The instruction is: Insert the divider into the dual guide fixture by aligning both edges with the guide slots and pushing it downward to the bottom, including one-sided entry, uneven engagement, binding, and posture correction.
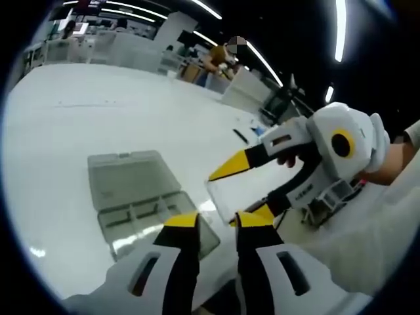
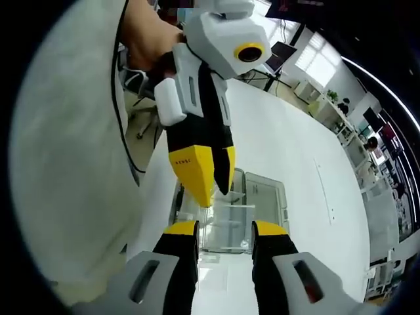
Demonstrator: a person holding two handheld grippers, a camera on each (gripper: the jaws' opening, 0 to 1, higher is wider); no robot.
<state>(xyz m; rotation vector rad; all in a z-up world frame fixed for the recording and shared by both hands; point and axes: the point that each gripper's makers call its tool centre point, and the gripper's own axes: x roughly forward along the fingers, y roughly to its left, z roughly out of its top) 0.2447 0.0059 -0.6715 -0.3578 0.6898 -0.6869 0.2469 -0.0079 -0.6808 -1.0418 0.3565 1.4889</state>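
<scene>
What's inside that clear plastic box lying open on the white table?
The open organizer box shows molded compartments with thin partition walls, apparently empty. Its near corner is hidden behind the left gripper, so nothing can be said about that part. A clear divider hangs above it between both grippers.

White table [image 1: 98, 118]: open clear compartment box [image 1: 141, 197], lid flat. Above it, left gripper [image 1: 216, 226] and right gripper [image 1: 252, 190] both touching a clear divider [image 1: 223, 197].

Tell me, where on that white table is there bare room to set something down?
The table is bare beyond the open clear box, out to the far desks. It is crowded near the person, where the left gripper and right gripper meet over a clear plastic sheet.
</scene>
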